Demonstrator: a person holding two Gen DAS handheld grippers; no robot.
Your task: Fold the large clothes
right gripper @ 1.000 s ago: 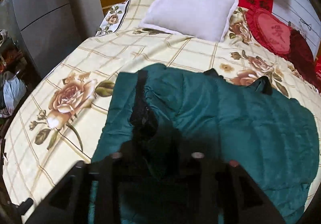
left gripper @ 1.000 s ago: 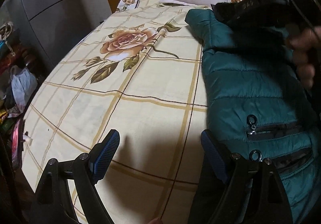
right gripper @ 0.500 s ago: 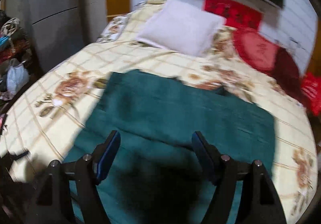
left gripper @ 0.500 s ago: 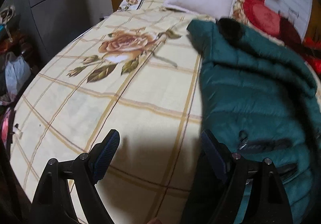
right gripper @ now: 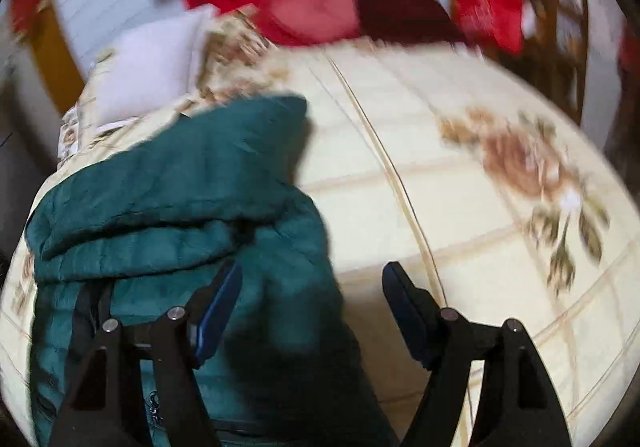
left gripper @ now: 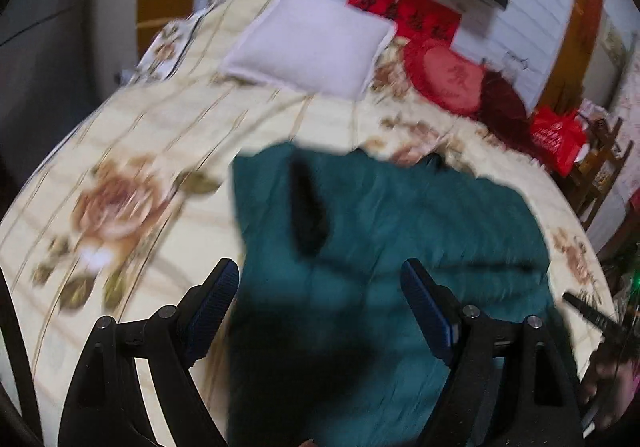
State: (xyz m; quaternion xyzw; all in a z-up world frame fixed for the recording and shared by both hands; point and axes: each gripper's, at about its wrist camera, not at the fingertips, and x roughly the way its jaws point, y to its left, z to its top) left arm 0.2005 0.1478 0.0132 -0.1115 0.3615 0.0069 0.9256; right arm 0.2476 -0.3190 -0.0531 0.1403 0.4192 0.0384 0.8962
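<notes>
A dark green puffer jacket (left gripper: 400, 239) lies partly folded on a bed with a cream floral sheet (left gripper: 132, 151). A black strip (left gripper: 308, 207) runs down its left part. My left gripper (left gripper: 320, 287) is open and empty, held above the jacket's near part. In the right wrist view the jacket (right gripper: 180, 199) lies left of centre, with a folded layer on top. My right gripper (right gripper: 312, 287) is open and empty over the jacket's right edge. Both views are blurred by motion.
A white pillow (left gripper: 312, 43) and a red heart cushion (left gripper: 444, 79) lie at the head of the bed. A red bag (left gripper: 556, 139) and wooden chair stand at the right. Bare sheet (right gripper: 480, 187) spreads right of the jacket.
My right gripper let go of the jacket flap, opened, and swung right. My left gripper swung right from the bare sheet to over the jacket. The jacket now lies folded over.
</notes>
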